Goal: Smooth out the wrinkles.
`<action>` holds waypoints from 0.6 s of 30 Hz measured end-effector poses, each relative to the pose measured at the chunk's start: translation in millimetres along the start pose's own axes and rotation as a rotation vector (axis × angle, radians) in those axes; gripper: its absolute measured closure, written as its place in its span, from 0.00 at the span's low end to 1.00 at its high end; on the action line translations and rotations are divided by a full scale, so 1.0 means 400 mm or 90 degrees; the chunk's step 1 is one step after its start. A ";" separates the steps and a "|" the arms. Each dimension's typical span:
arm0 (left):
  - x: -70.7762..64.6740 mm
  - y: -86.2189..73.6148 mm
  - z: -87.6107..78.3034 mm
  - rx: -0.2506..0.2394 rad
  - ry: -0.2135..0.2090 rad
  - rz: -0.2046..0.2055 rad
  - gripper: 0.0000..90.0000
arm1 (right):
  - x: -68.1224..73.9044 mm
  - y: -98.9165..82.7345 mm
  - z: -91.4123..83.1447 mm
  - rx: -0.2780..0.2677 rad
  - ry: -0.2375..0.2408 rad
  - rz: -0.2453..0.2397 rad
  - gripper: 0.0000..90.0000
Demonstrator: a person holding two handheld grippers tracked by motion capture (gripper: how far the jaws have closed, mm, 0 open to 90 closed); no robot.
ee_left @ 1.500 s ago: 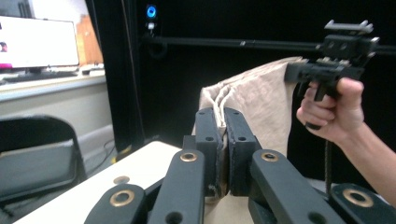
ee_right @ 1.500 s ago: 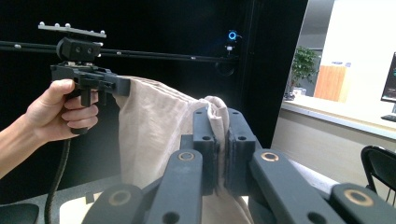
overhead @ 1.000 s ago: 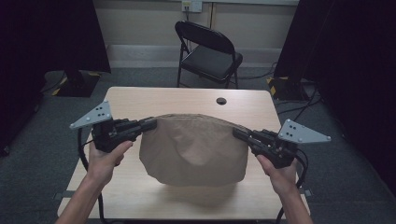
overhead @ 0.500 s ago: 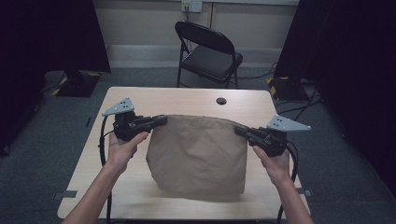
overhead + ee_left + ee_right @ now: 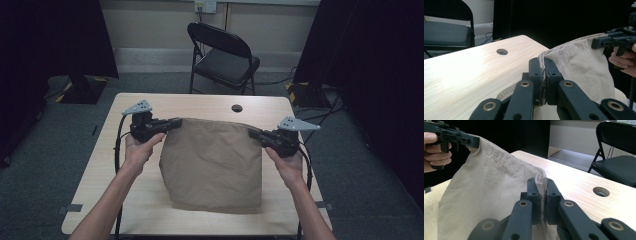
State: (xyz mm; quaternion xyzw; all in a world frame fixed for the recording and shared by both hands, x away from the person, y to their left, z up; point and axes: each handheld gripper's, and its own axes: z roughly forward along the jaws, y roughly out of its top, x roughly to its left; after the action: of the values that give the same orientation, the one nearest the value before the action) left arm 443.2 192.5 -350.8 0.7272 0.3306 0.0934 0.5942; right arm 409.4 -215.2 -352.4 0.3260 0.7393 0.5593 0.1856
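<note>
Two grippers, left (image 5: pixel 172 121) and right (image 5: pixel 254 133), fingers pinching cloth (image 5: pixel 212 165) top corners (edge taut); table (image 5: pixel 200 105) beyond bare.

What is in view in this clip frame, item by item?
cloth: one, tan, hanging between the two grippers by its top corners, lower edge resting on the table
table: one, light wood, centre of the room
hole: one, round, dark, near the table's far edge
chair: one, black folding, beyond the table
curtains: dark, at both sides of the room
floor: grey carpet, around the table
left gripper: one, black, shut on the cloth's left top corner
right gripper: one, black, shut on the cloth's right top corner
hands: two, one behind each gripper
</note>
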 end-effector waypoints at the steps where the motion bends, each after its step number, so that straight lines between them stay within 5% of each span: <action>1: 0.004 0.001 0.006 0.000 0.002 0.001 0.96 | -0.003 0.000 0.003 0.001 0.000 0.002 0.94; 18: 0.084 -0.002 0.071 0.006 0.038 -0.013 0.96 | -0.071 0.000 0.077 0.020 -0.029 0.015 0.94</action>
State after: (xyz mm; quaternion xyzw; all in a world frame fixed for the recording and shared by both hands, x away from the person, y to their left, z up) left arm 483.6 189.6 -367.9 0.7236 0.3556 0.1074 0.5817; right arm 449.4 -213.0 -364.4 0.3504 0.7398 0.5420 0.1902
